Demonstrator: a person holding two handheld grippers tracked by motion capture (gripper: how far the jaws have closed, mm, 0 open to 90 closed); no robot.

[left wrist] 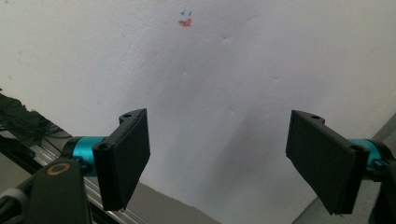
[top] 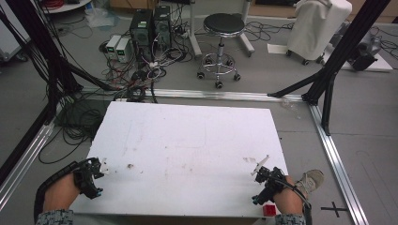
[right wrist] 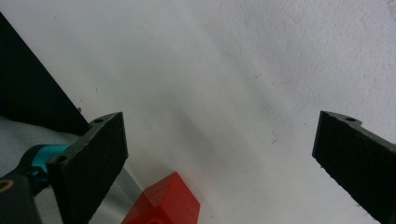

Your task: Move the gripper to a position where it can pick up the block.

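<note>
Red block [top: 268, 210]: sits at the near edge of the white surface [top: 187, 140], toward its right corner, just beside the right claw [top: 261, 165] and the person's right hand [top: 287, 199]. In the right gripper view the red block [right wrist: 163, 200] lies low between the two black jaws, nearer the left one, touching neither.

Right claw [right wrist: 219, 154]: jaws spread wide, nothing between them but the white surface [right wrist: 224, 70]. It hovers over the near right corner of the surface, angled toward the far side.

Left claw [top: 103, 166]: positioned at the near left edge of the surface, well apart from the red block. In the left gripper view the left claw [left wrist: 217, 158] stands spread wide and holds nothing; its jaws frame bare white surface [left wrist: 210, 70], with the surface's edge and an aluminium rail [left wrist: 135, 210] visible below.

Surface condition: white, scuffed, with small brownish marks; one small orange-red mark with blue flecks [left wrist: 185, 21] lies ahead of the left claw.

Surroundings beyond the far edge of the surface: a black stool [top: 222, 44] on castors, two computer towers [top: 150, 30] with tangled cables, black frame struts either side. A shoe [top: 310, 180] rests on the floor just right of the red block.
</note>
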